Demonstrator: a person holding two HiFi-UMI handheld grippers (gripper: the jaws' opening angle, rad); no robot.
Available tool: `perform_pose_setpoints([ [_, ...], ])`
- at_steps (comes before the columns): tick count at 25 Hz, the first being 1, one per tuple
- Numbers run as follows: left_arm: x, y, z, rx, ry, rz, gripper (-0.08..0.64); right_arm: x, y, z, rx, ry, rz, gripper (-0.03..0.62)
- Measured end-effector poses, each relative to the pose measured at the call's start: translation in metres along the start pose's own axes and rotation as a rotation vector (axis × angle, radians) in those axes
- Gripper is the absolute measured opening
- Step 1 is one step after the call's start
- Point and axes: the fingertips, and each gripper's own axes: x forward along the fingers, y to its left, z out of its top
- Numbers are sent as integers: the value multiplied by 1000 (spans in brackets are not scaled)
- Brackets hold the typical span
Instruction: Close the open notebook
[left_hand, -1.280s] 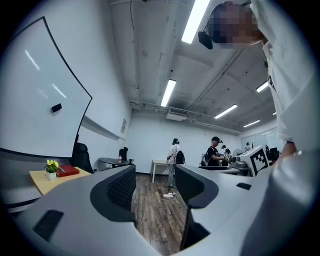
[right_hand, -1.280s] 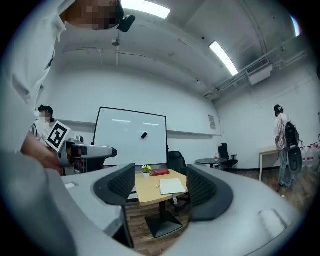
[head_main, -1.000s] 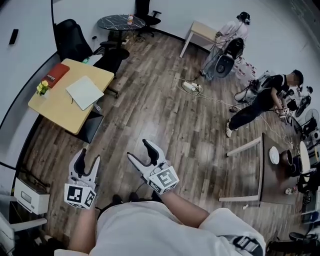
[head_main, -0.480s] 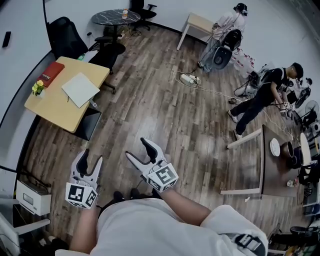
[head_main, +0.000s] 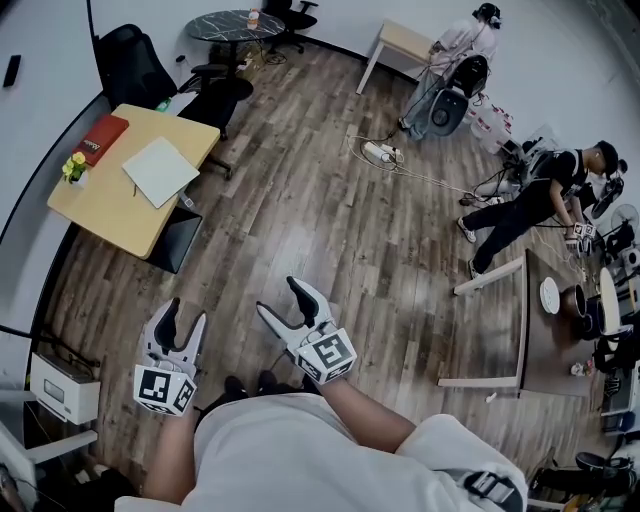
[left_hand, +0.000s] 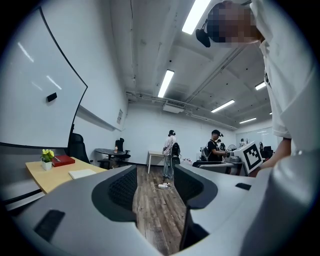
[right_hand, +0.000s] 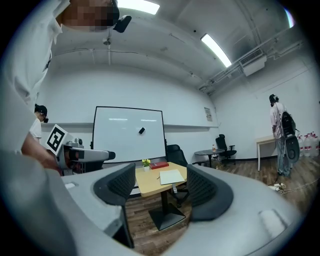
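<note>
Right gripper view alone frames notebook (right_hand: 171, 176) between parted jaws.

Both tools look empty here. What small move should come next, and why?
Probably a step toward the yellow table. The white notebook lies on it, well beyond reach, while the right tool and left tool hang open over the wooden floor, holding nothing.

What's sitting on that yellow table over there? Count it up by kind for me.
Notebook: 1
Red book: 1
Flower pot: 1
Pen: 1 (thin dark thing, too small to be sure)
Total: 4
</note>
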Motion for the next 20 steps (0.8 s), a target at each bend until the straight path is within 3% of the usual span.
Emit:
perform_pose_setpoints([
  [20,14,1,-23,-45,48,44,210,-8,-27,-22,73,20,4,325],
])
